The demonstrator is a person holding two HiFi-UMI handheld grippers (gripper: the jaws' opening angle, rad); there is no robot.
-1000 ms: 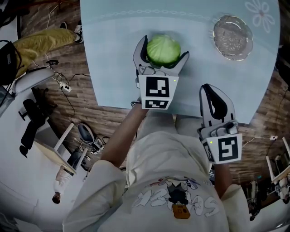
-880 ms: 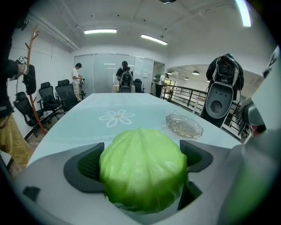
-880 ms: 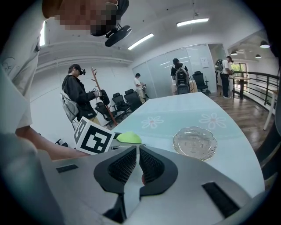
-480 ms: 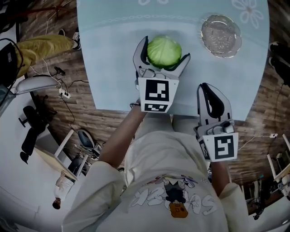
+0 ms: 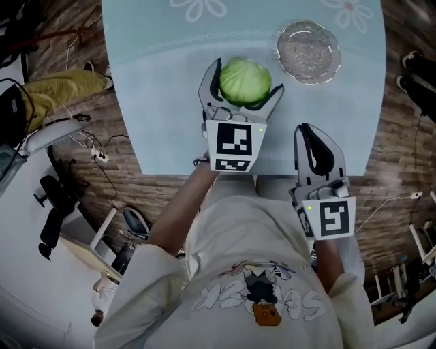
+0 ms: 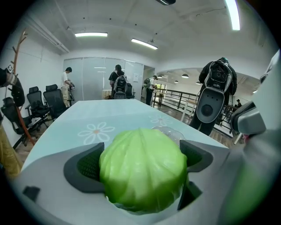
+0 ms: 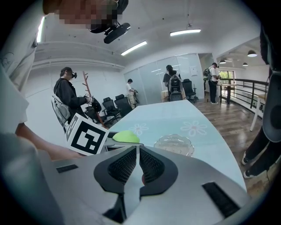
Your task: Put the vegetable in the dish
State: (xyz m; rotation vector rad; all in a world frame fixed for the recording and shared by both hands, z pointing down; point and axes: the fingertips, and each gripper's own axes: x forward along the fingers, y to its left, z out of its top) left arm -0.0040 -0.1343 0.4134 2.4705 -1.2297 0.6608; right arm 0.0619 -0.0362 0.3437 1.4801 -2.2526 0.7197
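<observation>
Two units in view. The left hand-held gripper (image 5: pixel 244 78) pinches the green cabbage (image 6: pixel 142 173) between both jaws, over the pale blue bench (image 5: pixel 163 102). It looks lifted clear, but that's hard to confirm. The glass dish (image 5: pixel 308 52) sits right of the cabbage, near but apart. The right hand-held gripper (image 7: pixel 137 165) is pressed together with nothing between, tips over the bench's near edge. Only marks: black-and-white square codes on both cubes and white flower prints (image 5: pixel 198 8) on the bench. The shirt (image 5: pixel 259 300) graphic is too small to read.
</observation>
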